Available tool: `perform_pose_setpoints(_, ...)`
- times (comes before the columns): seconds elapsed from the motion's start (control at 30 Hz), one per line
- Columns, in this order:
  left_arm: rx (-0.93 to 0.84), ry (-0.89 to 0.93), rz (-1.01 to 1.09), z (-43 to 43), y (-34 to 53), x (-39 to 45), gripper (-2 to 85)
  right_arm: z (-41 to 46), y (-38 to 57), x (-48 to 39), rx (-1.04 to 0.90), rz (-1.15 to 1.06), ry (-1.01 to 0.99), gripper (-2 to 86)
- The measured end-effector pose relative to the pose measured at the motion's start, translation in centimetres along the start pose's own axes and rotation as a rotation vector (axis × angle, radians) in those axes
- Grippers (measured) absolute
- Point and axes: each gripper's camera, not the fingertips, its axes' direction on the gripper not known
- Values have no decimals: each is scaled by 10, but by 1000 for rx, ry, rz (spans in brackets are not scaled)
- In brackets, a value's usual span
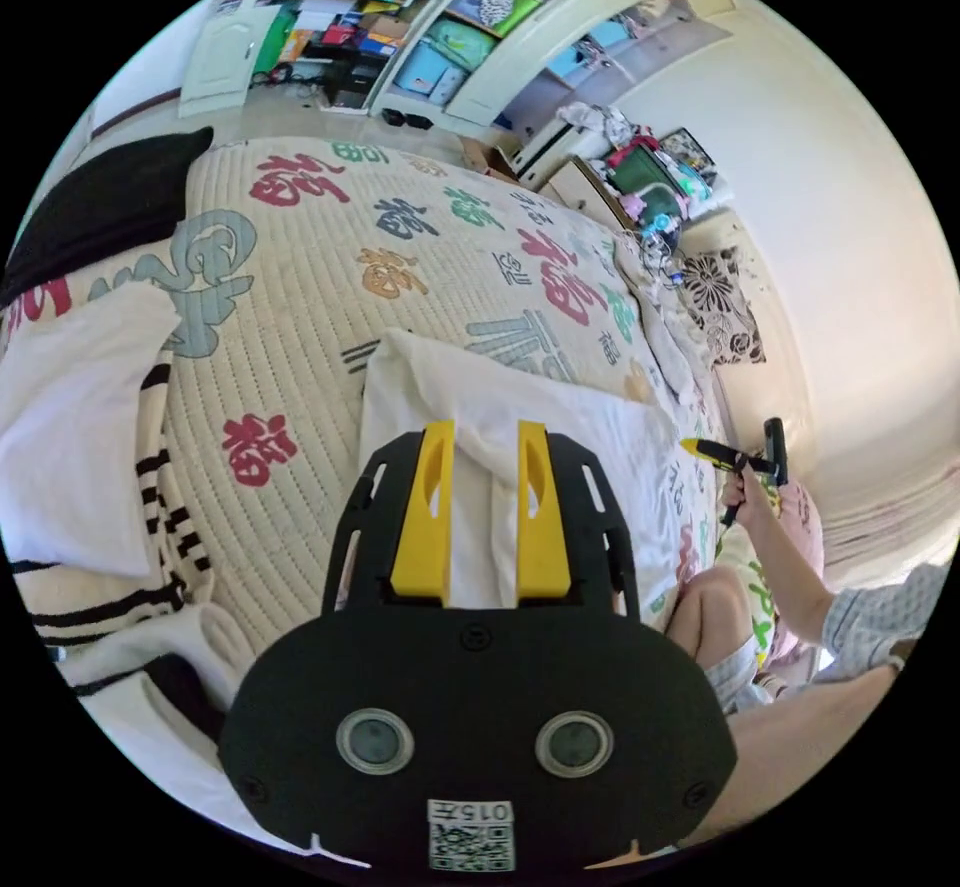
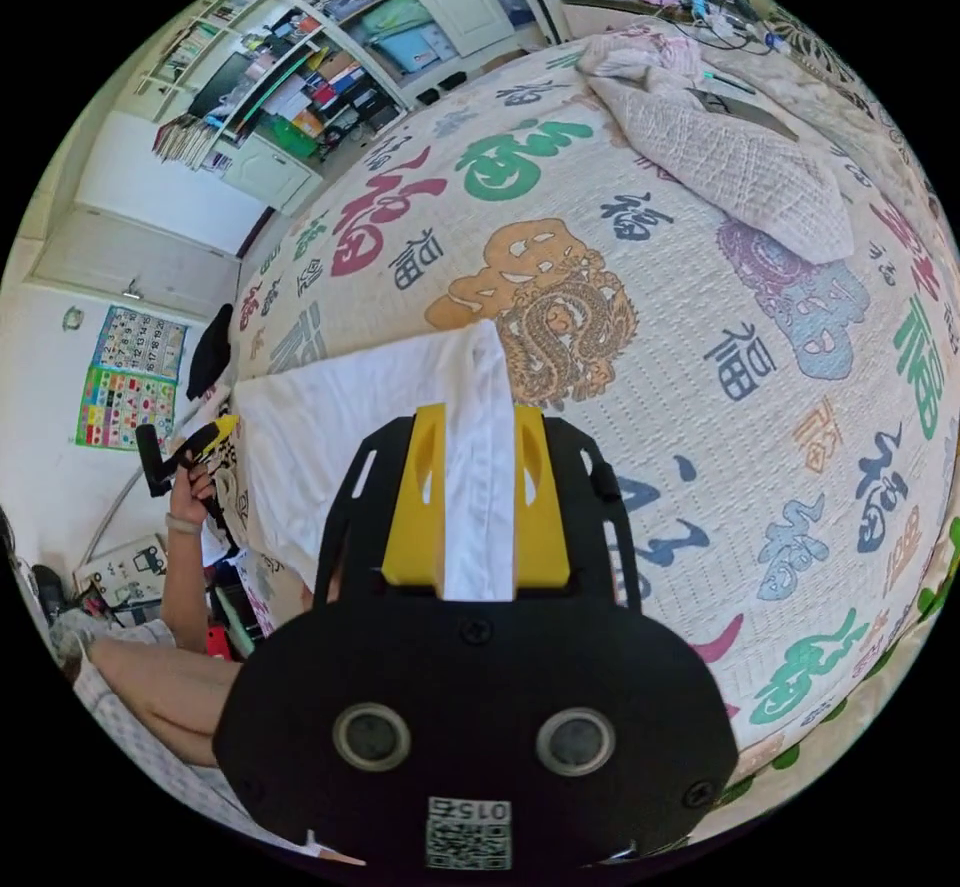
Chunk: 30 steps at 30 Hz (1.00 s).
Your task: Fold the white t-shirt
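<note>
**Both claws hold the shirt edge: carry it over level**

The left gripper (image 1: pixel 480 512) is clamped on a bunched white fold; the right gripper (image 2: pixel 478 502) pinches a flat strip of the same white t-shirt (image 1: pixel 560 427), which lies centre frame on the printed quilt (image 2: pixel 700 327). I'd judge a fold is in hand: keep both grips firm, move together, hold the edge taut, and land it square, clear of the striped clothes (image 1: pixel 170 517) at lower left

White t-shirt (image 1: pixel 560 427) lies partly folded, flat on the patterned quilt (image 1: pixel 330 277), one edge bunched and raised.
</note>
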Motion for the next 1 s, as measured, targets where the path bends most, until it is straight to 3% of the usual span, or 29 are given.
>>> perform_pose_setpoints(0.23,37,71,-122,-8,-61,-32,3,41,-64,26,-5,189,-118,11)
perform_pose_setpoints(0.3,47,-31,-72,-24,-69,-30,6,47,-75,34,-12,187,-53,13)
perform_pose_setpoints(0.47,86,-28,-54,-61,-57,-30,68,48,-78,32,26,180,-89,69)
perform_pose_setpoints(0.57,55,55,-19,-90,-23,-13,84,29,-56,1,80,28,-1,76)
perform_pose_setpoints(0.63,-12,60,8,-94,1,4,84,33,-37,-33,10,-146,11,82)
perform_pose_setpoints(0.8,-170,16,64,-73,35,38,61,100,23,-120,-360,-545,-76,84)
perform_pose_setpoints(0.9,-188,35,51,-69,37,39,14,142,42,-133,-494,-620,38,53)
perform_pose_setpoints(1.0,-113,43,50,-96,48,47,3,153,46,-135,-507,-636,108,14)
